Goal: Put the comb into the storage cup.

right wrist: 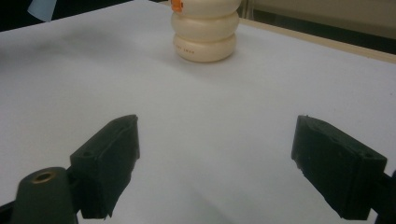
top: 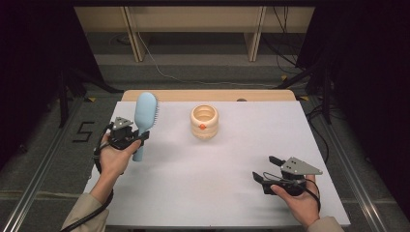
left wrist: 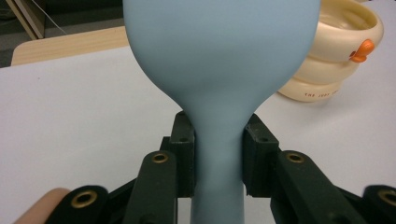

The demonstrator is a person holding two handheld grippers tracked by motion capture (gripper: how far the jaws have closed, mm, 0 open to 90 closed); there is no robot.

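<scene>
Right tool (top: 265,168) resting low, jaws apart, left tool (top: 140,137) clamping brush (top: 145,116) upright

High view overhead; gripper views low, sharing cream holder (top: 204,122).

High view: white table top (top: 217,164) bright, evenly lit from above; surroundings dark, sides of frame near black. Shadows soft and faint, small smudge under cream ringed pot (top: 204,123) and beneath right gripper (top: 265,169). No harsh glare. Picture slightly soft, grainy in dark areas.

Left gripper view: blue hairbrush (left wrist: 219,60) very close, blurred, smooth gradient across back; pot behind sharper, light sheen on rim.

Right gripper view: black pads (right wrist: 109,158) soft, out of focus; table surface pale, mild shading toward near edge.
</scene>
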